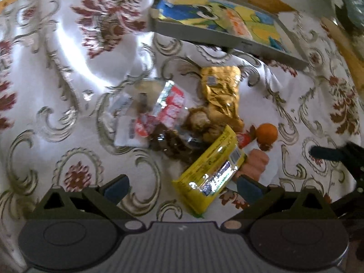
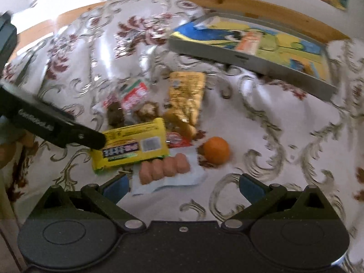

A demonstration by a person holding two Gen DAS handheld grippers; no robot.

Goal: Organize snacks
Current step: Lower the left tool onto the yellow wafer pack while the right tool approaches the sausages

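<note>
A pile of snacks lies on a flowered tablecloth. A yellow packet (image 1: 211, 170) (image 2: 132, 145) lies between the spread fingers of my left gripper (image 1: 182, 187), close to its right finger. Seen from the right wrist view, the tip of one left finger (image 2: 91, 138) meets the packet's left edge. My right gripper (image 2: 183, 187) stands open just short of a clear pack of sausages (image 2: 163, 168) (image 1: 254, 163). Behind these lie an orange (image 1: 266, 133) (image 2: 216, 150), a gold packet (image 1: 224, 91) (image 2: 186, 93), a red-and-white packet (image 1: 170, 107) (image 2: 134, 93) and wrapped brown pastries (image 1: 198, 120) (image 2: 145, 111).
A grey tray (image 1: 204, 37) (image 2: 216, 52) with a colourful picture on its floor stands at the back right, near the wooden table edge (image 2: 250, 4). A small red wrapper (image 2: 175, 140) lies beside the orange. The cloth to the left of the pile is bare.
</note>
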